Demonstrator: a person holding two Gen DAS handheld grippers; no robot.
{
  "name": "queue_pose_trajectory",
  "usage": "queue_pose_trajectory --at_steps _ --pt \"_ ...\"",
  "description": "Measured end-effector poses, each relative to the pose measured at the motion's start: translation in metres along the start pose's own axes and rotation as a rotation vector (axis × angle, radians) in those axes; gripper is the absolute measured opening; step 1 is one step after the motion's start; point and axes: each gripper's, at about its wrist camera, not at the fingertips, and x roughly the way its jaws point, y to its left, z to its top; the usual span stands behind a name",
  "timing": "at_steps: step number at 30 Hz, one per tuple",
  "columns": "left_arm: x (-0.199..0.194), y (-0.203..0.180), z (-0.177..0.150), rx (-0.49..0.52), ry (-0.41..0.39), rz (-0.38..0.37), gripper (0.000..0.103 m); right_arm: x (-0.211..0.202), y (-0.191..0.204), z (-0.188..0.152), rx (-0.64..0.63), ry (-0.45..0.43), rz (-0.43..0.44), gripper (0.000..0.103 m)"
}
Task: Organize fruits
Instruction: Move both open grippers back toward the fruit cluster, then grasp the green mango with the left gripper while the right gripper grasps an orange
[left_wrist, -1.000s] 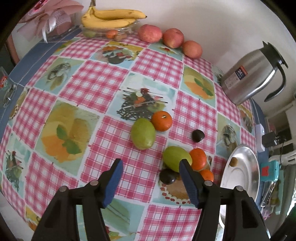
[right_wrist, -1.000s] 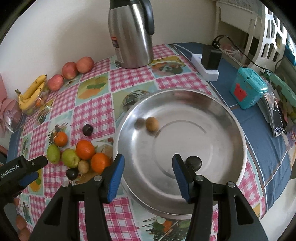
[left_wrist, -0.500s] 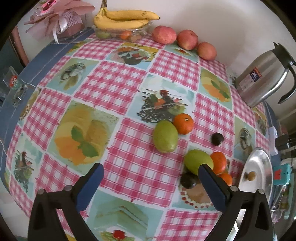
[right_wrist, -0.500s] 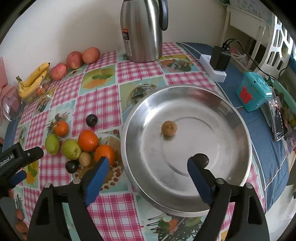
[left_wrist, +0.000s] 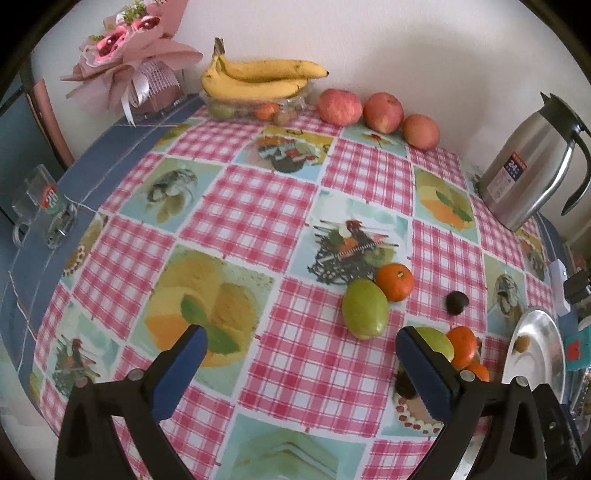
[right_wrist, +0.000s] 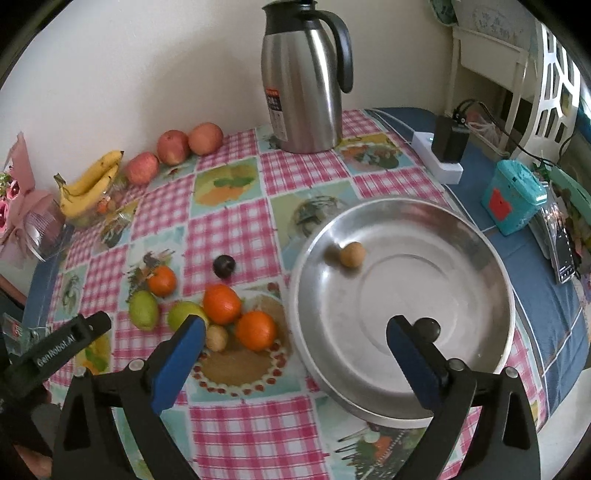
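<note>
A steel plate (right_wrist: 491, 251) holds a small brown fruit (right_wrist: 352, 254) and a dark fruit (right_wrist: 428, 329), which lies loose just behind my right finger. My right gripper (right_wrist: 294, 322) hangs over the plate's left rim, its jaws opening and nothing between them. Left of the plate lie oranges (right_wrist: 221, 303), green fruits (right_wrist: 143, 309), a dark plum (right_wrist: 224, 266) and a small brown fruit (right_wrist: 217, 338). My left gripper (left_wrist: 301, 334) is open and empty above the cloth, near a green fruit (left_wrist: 365, 308) and an orange (left_wrist: 394, 281).
A steel jug (right_wrist: 303, 81) stands at the back. Bananas (left_wrist: 258, 77), three apples (left_wrist: 340, 106) and a pink bouquet (left_wrist: 129, 74) line the wall. A glass mug (left_wrist: 37, 203) sits at the left edge; a power strip (right_wrist: 443, 158) and a teal box (right_wrist: 513, 203) lie right of the plate.
Both grippers' jaws have spread much wider. The left view has pulled back and tilted up towards the wall. The right gripper has shifted left, off the dark fruit in the plate.
</note>
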Motion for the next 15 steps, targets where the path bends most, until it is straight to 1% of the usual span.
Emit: queue_pose_trajectory --at_steps 8,12,15 --pt "-0.005 0.019 0.01 -0.044 -0.03 -0.019 0.103 0.004 0.038 0.009 -0.038 0.027 0.052 0.098" --pt "-0.007 0.035 0.016 -0.087 -0.046 0.0 0.103 0.009 0.058 0.012 -0.07 0.047 0.11 0.098" --pt "-0.009 0.049 0.021 -0.12 -0.059 0.007 0.103 0.016 0.067 0.013 -0.092 0.066 0.113 0.098"
